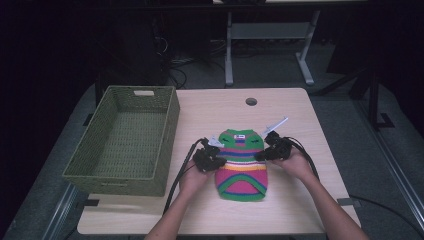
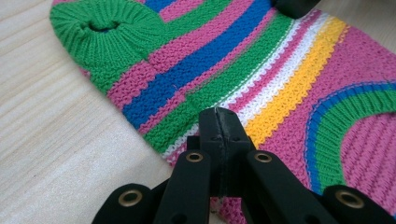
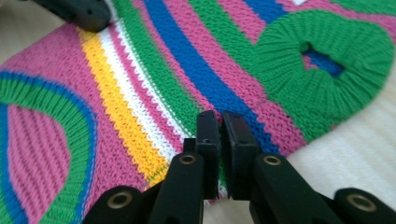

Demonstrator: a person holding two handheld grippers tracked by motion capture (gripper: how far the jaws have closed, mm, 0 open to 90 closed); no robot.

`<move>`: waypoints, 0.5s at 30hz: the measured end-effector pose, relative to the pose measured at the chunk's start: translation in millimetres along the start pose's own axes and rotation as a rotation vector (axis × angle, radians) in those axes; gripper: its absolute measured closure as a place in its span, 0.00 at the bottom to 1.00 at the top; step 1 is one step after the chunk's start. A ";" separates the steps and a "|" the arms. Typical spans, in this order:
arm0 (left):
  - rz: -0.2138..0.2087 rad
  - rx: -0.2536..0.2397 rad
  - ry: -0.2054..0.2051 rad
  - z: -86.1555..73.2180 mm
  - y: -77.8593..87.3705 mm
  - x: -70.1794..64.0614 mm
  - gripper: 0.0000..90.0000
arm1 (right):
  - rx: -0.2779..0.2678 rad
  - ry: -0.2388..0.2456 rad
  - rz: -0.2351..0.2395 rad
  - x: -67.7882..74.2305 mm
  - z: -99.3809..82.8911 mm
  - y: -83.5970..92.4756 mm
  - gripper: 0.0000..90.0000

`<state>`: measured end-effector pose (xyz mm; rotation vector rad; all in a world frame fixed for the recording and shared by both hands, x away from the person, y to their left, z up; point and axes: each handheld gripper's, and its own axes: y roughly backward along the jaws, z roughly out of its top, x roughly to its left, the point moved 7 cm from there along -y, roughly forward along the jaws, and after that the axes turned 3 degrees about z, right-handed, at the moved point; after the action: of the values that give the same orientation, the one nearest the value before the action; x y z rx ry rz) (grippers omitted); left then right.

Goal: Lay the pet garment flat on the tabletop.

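Striped knit sweater point(image 1: 241, 165) lying flat on the tabletop point(image 1: 210, 115), right of the green woven basket point(image 1: 125, 142). Its long axis runs away from you: the labelled neck end points to the far edge, the pink, green-trimmed hem toward you.

Your left tongs point(image 1: 212, 161) sit at the sweater's left edge and your right tongs point(image 1: 267, 150) at its right edge, at about the same level across the middle stripes, so the garment lies between the two, directly inward from each. In the left gripper view the left tongs point(image 2: 219, 135) are pressed together over the edge near the white and yellow stripes; whether knit is pinched between them cannot be told. In the right gripper view the right tongs point(image 3: 219, 135) stand nearly closed, a slim gap remaining, above the edge below the green ribbed armhole.

Judged from this, the left tongs are the nearer to the basket, so any transfer runs leftward, across the sweater's long axis.
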<state>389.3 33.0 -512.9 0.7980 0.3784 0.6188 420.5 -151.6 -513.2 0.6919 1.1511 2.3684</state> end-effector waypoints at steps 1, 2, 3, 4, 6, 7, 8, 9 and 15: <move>0.005 0.001 -0.006 0.3 -0.3 0.0 1.00 | 0.001 -0.007 -0.002 -0.6 0.5 0.1 0.94; 0.005 0.003 -0.007 0.5 -0.3 -0.2 1.00 | 0.004 -0.009 0.002 -0.9 1.0 -0.1 0.93; 0.006 0.005 -0.009 0.6 -0.4 -0.1 1.00 | 0.008 -0.011 0.001 -1.2 1.3 -0.1 0.93; 0.006 0.005 -0.007 0.7 -0.5 0.0 1.00 | 0.012 -0.010 -0.001 -1.4 1.7 -0.3 0.93; 0.004 0.002 -0.002 0.6 -0.8 0.2 1.00 | 0.016 -0.008 -0.004 -1.1 2.0 -0.4 0.93; 0.005 0.002 -0.002 0.5 -0.6 0.4 0.99 | 0.016 -0.009 -0.005 -1.0 1.9 -0.4 0.93; 0.007 0.003 0.000 0.5 -0.5 0.3 0.99 | 0.012 -0.010 -0.003 -1.2 1.8 -0.4 0.93; 0.009 0.005 -0.003 0.5 -0.4 0.2 0.99 | 0.010 -0.015 0.002 -1.3 1.5 -0.3 0.93; 0.021 0.006 -0.010 0.8 -0.4 -0.4 0.95 | -0.018 -0.043 0.030 -3.3 0.0 -0.2 0.91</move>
<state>389.5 32.1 -512.6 0.8113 0.3630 0.6333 423.2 -153.3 -514.2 0.7551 1.1081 2.3739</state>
